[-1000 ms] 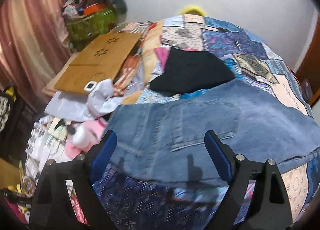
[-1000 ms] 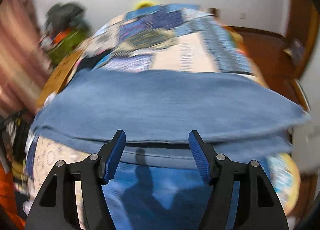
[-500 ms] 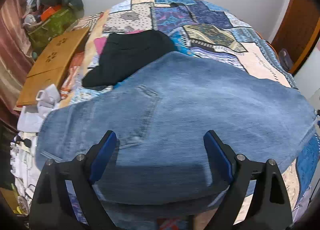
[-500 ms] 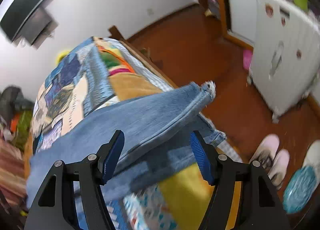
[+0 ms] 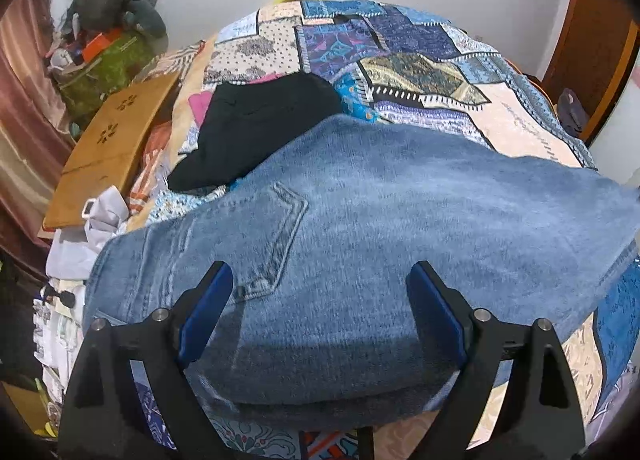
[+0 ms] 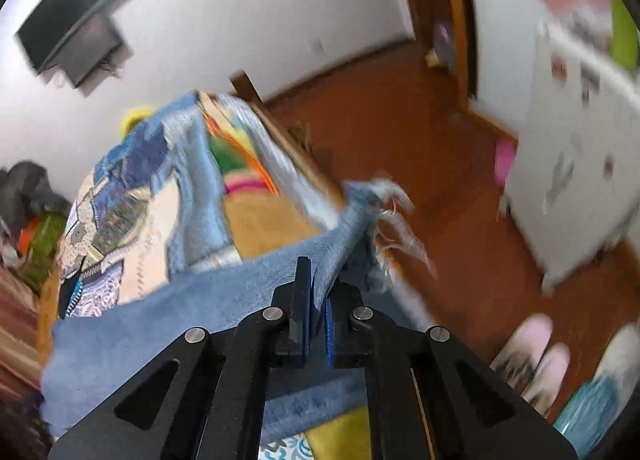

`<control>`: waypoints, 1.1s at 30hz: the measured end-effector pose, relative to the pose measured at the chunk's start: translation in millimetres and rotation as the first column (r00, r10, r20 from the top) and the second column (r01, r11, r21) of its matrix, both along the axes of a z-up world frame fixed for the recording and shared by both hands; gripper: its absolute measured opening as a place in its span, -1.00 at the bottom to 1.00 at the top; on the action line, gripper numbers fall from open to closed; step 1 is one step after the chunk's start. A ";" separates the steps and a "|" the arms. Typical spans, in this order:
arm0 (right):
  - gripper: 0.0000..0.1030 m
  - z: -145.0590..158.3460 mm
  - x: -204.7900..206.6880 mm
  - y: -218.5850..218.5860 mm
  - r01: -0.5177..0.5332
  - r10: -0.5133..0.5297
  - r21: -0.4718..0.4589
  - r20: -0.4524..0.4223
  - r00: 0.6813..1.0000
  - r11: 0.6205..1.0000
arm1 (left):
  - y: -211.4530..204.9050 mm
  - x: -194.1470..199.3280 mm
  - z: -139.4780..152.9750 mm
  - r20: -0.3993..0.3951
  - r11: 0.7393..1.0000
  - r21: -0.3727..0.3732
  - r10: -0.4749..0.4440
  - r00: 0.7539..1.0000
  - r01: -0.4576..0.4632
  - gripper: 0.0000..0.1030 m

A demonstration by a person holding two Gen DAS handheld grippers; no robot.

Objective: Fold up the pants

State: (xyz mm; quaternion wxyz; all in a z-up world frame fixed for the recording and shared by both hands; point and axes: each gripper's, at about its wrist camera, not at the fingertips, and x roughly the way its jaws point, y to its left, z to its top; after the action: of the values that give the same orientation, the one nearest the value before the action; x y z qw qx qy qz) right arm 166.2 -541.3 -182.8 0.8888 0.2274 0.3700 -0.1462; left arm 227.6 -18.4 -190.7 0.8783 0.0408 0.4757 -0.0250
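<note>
Blue denim pants lie across the patchwork bed, back pocket up, waist at the left, legs running right. My left gripper is open and empty, hovering over the seat of the pants near the pocket. In the right wrist view my right gripper is shut on the frayed leg hem of the pants at the bed's right edge, and the cloth is lifted and bunched there.
A black garment lies on the patchwork bedspread behind the pants. A wooden lap tray and a clutter pile sit at the left. To the right are wooden floor, a white cabinet and slippers.
My right gripper swung to the pant leg end at the bed's right edge and closed on the frayed hem. My left gripper shifted over the seat and stayed open.
</note>
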 end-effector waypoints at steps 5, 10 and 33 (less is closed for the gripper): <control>-0.93 57.2 -7.6 0.4 -0.011 0.024 -0.101 0.128 0.992 0.995 | -2.0 2.1 17.7 0.047 1.000 -0.025 0.004 0.999 -0.003 0.76; -0.93 35.9 -12.1 -5.6 -0.003 0.010 -0.102 0.064 0.998 0.995 | -8.0 2.8 21.7 0.060 0.999 -0.040 -0.014 0.998 0.016 0.81; 0.36 9.6 -63.2 29.6 -0.109 0.111 0.031 -0.088 0.990 0.994 | -59.8 13.5 -8.9 -0.044 0.990 -0.022 -0.141 0.989 0.140 0.82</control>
State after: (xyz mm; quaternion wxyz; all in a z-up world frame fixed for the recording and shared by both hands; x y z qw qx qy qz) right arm 103.0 -511.7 -173.2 0.8750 0.2113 0.4233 -0.1023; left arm 241.0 -78.2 -199.6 0.8636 0.0654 0.4914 -0.0922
